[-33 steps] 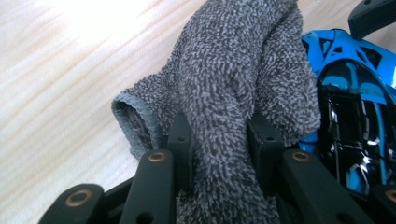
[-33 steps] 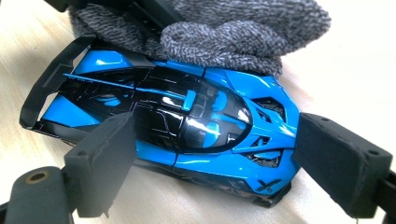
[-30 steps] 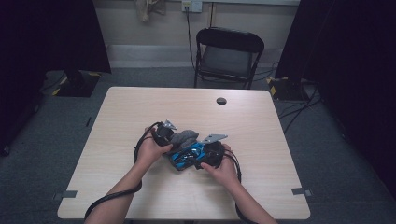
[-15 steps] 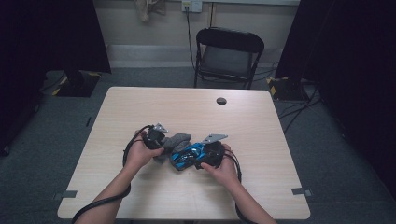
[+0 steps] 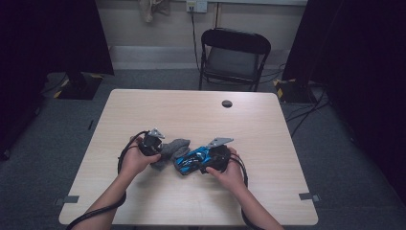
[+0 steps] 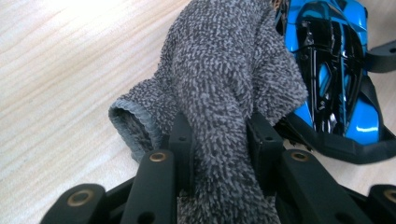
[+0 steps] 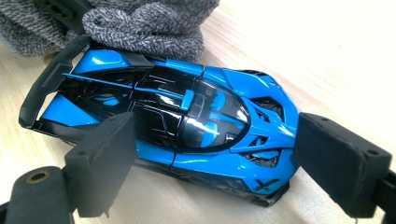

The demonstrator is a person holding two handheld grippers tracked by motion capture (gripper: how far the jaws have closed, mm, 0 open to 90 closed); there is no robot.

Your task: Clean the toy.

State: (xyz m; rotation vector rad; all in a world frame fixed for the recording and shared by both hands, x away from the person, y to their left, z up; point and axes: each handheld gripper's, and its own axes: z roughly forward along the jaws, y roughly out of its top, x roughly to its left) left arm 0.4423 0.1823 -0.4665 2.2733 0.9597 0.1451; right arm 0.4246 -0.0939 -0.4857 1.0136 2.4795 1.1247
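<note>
A blue and black toy race car (image 5: pixel 191 160) (image 7: pixel 187 121) lies on the wooden table (image 5: pixel 268 139), a little in front of its middle. My right gripper (image 5: pixel 207 162) (image 7: pixel 224 163) has one pad (image 7: pixel 105 161) against the car's rear side and the other pad (image 7: pixel 343 161) at its nose, so it is shut on the car. A grey fuzzy cloth (image 5: pixel 172 149) (image 6: pixel 224 70) lies just left of the car, touching its rear end. My left gripper (image 5: pixel 160 151) (image 6: pixel 219 135) is shut on a fold of that cloth. The car (image 6: pixel 336 70) sits right beside the cloth.
A small black round cap (image 5: pixel 227 103) sits on the far part of the table. A black folding chair (image 5: pixel 234 55) stands behind the far edge. Each gripper trails a black cable toward the near edge.
My left gripper has drawn the grey cloth leftward, off the car's top to its rear end. The right gripper and the car have stayed put.
</note>
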